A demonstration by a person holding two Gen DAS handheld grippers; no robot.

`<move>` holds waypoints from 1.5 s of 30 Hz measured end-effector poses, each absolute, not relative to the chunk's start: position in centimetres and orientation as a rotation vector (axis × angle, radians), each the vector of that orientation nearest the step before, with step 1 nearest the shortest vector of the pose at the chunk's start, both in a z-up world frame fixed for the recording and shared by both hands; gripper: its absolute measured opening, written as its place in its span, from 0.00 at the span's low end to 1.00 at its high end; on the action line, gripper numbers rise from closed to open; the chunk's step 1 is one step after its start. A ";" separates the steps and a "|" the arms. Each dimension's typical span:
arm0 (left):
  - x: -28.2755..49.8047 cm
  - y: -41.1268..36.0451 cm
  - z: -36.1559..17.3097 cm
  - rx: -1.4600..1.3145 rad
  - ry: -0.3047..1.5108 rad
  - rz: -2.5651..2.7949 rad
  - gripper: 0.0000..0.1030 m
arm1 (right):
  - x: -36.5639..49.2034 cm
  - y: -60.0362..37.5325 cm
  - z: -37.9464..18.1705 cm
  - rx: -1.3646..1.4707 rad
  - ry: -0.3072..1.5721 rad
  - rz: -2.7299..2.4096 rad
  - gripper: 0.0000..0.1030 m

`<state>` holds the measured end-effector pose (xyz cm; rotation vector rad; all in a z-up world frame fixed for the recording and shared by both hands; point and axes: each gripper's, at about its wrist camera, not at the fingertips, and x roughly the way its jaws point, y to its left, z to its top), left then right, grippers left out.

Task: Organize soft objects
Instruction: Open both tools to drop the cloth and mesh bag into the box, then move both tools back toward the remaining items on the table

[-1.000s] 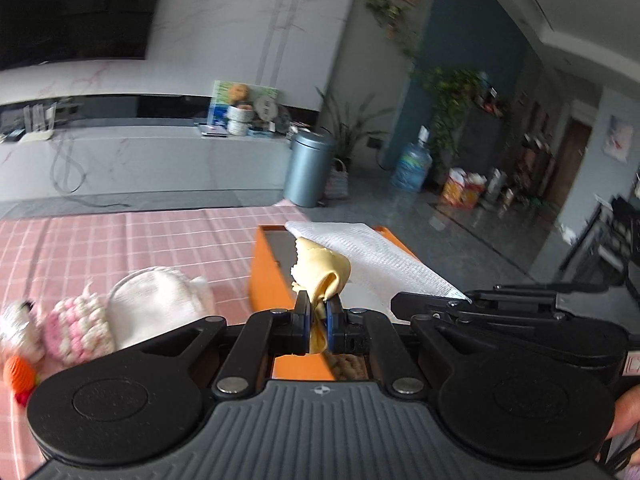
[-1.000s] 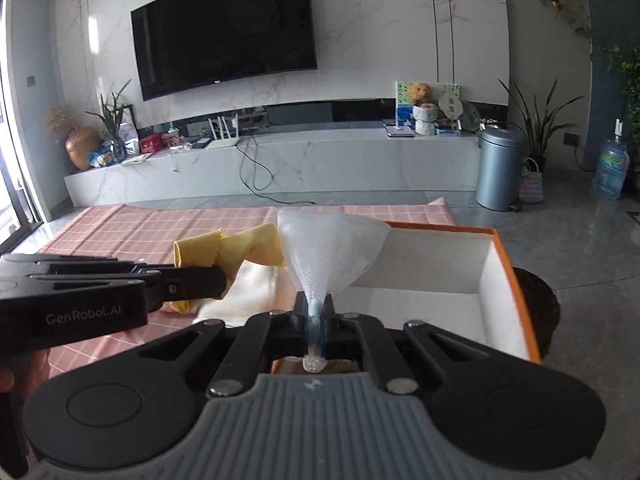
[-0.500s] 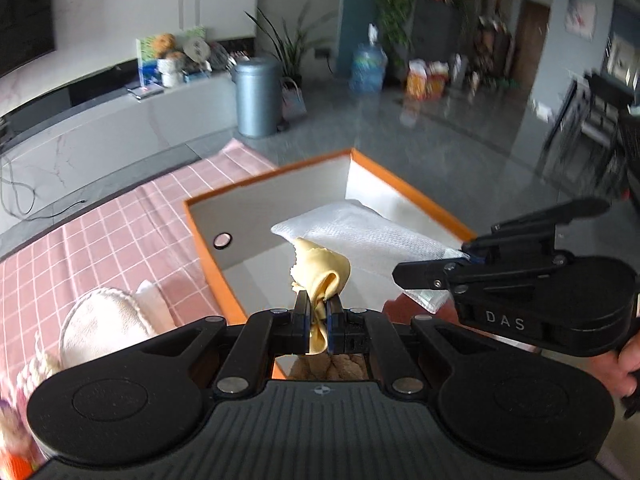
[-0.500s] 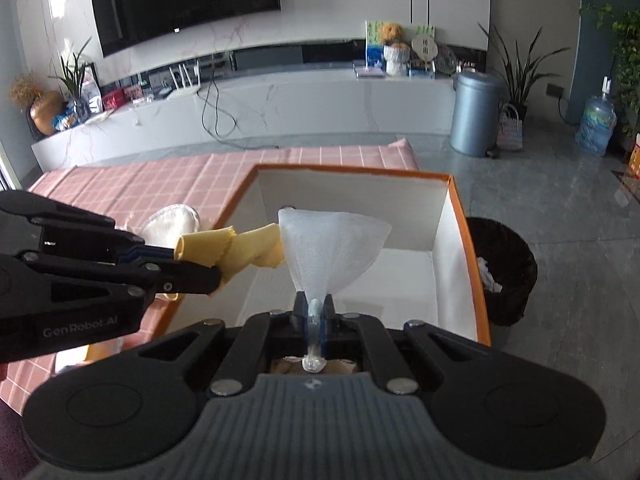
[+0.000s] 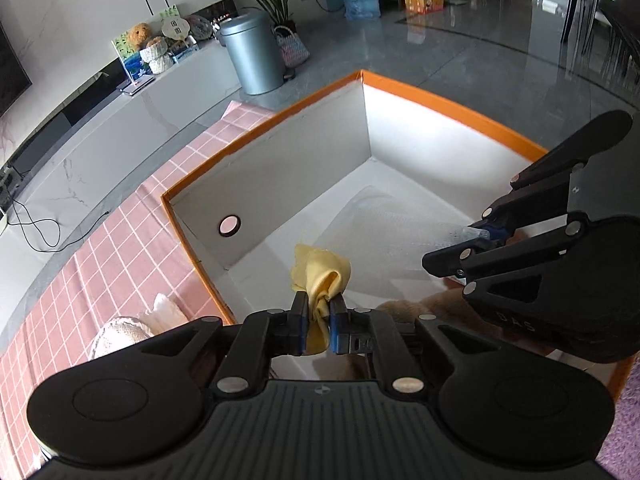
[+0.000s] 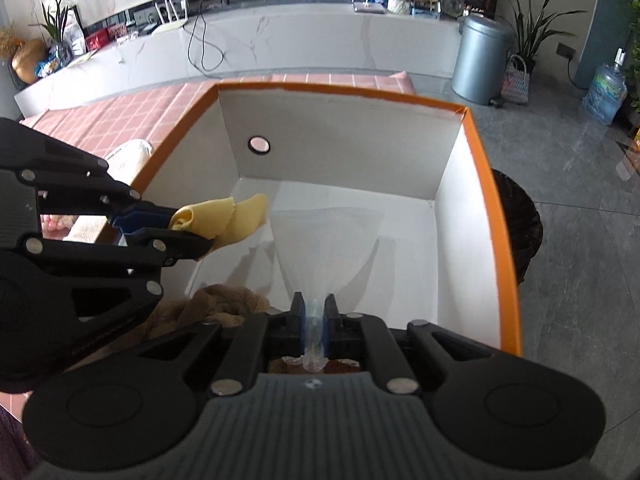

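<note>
Both grippers have dropped from above the table to right over the orange box (image 6: pixel 478 152). Left gripper (image 5: pixel 319 322) pinches the yellow cloth (image 5: pixel 322 276), jaws starting to ease apart; right gripper (image 6: pixel 315 318) pinches the white mesh (image 6: pixel 326 240). Something brown and furry (image 6: pixel 224 300), maybe plush, sits in the box.

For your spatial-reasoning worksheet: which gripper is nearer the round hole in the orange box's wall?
Left. The left gripper is beside the hole's wall; the right gripper is farther back.

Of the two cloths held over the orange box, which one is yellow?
The yellow cloth in the left gripper; the right gripper holds a white gauzy cloth.
</note>
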<state>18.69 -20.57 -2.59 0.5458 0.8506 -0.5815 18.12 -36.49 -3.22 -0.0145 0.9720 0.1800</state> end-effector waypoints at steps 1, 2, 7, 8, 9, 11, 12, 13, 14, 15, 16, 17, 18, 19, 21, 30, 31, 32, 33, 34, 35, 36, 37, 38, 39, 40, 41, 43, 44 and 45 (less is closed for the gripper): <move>18.7 -20.5 -2.7 0.554 0.854 -0.583 0.12 | 18.3 -36.4 -3.3 -0.017 0.982 0.182 0.06; 18.7 -20.6 -2.8 0.565 0.853 -0.588 0.13 | 18.4 -36.3 -3.4 -0.019 0.992 0.184 0.09; 18.7 -21.0 -3.0 0.602 0.854 -0.596 0.17 | 18.7 -35.8 -3.7 -0.043 1.013 0.185 0.15; 18.8 -21.1 -3.0 0.604 0.856 -0.600 0.19 | 18.7 -35.8 -3.6 -0.048 1.012 0.184 0.16; 18.7 -21.1 -3.1 0.604 0.854 -0.602 0.22 | 18.6 -35.7 -3.6 -0.052 1.010 0.183 0.16; 18.7 -21.1 -3.1 0.607 0.848 -0.600 0.26 | 18.4 -35.7 -3.6 -0.063 1.010 0.182 0.24; 18.6 -21.0 -3.0 0.607 0.844 -0.601 0.32 | 18.3 -35.7 -3.5 -0.070 1.008 0.182 0.28; 18.6 -21.0 -3.0 0.608 0.838 -0.597 0.37 | 18.1 -35.7 -3.5 -0.084 1.005 0.179 0.32; 18.4 -21.0 -2.9 0.611 0.830 -0.594 0.40 | 18.0 -35.6 -3.4 -0.100 0.999 0.177 0.35; 18.3 -20.9 -2.8 0.614 0.821 -0.592 0.47 | 17.8 -35.6 -3.3 -0.116 0.993 0.175 0.35; 18.2 -20.8 -2.7 0.615 0.814 -0.584 0.53 | 17.6 -35.7 -3.3 -0.127 0.989 0.176 0.37; 18.1 -20.7 -2.6 0.614 0.808 -0.581 0.55 | 17.4 -35.7 -3.2 -0.136 0.986 0.177 0.42; 18.0 -20.6 -2.4 0.609 0.802 -0.584 0.58 | 17.2 -35.8 -3.1 -0.145 0.980 0.177 0.44; 18.0 -20.5 -2.3 0.600 0.802 -0.588 0.61 | 17.0 -35.8 -3.0 -0.154 0.973 0.176 0.48; 17.8 -20.3 -1.8 0.574 0.799 -0.594 0.66 | 16.6 -36.0 -2.7 -0.171 0.958 0.173 0.52; 16.4 -19.5 0.0 0.529 0.743 -0.589 0.72 | 14.5 -36.3 -0.6 -0.187 0.901 0.174 0.67; 16.2 -19.3 0.2 0.523 0.737 -0.589 0.72 | 14.3 -36.3 -0.4 -0.188 0.892 0.170 0.69; 15.9 -19.3 0.4 0.516 0.730 -0.588 0.72 | 14.1 -36.3 -0.2 -0.188 0.883 0.165 0.70; 15.6 -19.1 0.6 0.507 0.724 -0.587 0.72 | 13.9 -36.2 0.0 -0.187 0.873 0.161 0.71; 15.4 -18.9 0.8 0.498 0.719 -0.587 0.72 | 13.6 -36.2 0.2 -0.187 0.865 0.157 0.73; 15.1 -18.6 1.0 0.487 0.712 -0.586 0.72 | 13.3 -36.2 0.5 -0.187 0.857 0.152 0.75; 14.9 -18.4 1.2 0.475 0.706 -0.584 0.72 | 13.1 -36.1 0.7 -0.188 0.847 0.143 0.77; 14.7 -18.2 1.4 0.462 0.700 -0.582 0.72 | 12.8 -36.0 0.9 -0.190 0.835 0.135 0.79; 14.5 -17.9 1.6 0.450 0.695 -0.578 0.72 | 12.5 -36.0 1.1 -0.192 0.824 0.126 0.80; 14.3 -17.6 1.8 0.436 0.688 -0.573 0.72 | 12.2 -36.0 1.3 -0.193 0.810 0.114 0.80; 14.1 -17.2 2.0 0.421 0.681 -0.568 0.72 | 11.8 -35.9 1.6 -0.193 0.796 0.104 0.81; 13.9 -17.0 2.2 0.406 0.675 -0.565 0.72 | 11.5 -35.8 1.9 -0.189 0.782 0.098 0.82; 13.5 -16.3 2.6 0.371 0.664 -0.558 0.72 | 10.7 -35.6 2.5 -0.172 0.755 0.092 0.84; 13.2 -15.9 2.7 0.354 0.658 -0.556 0.72 | 10.4 -35.5 2.7 -0.161 0.743 0.091 0.84; 12.8 -15.5 2.7 0.338 0.653 -0.553 0.72 | 10.0 -35.3 2.9 -0.149 0.730 0.090 0.84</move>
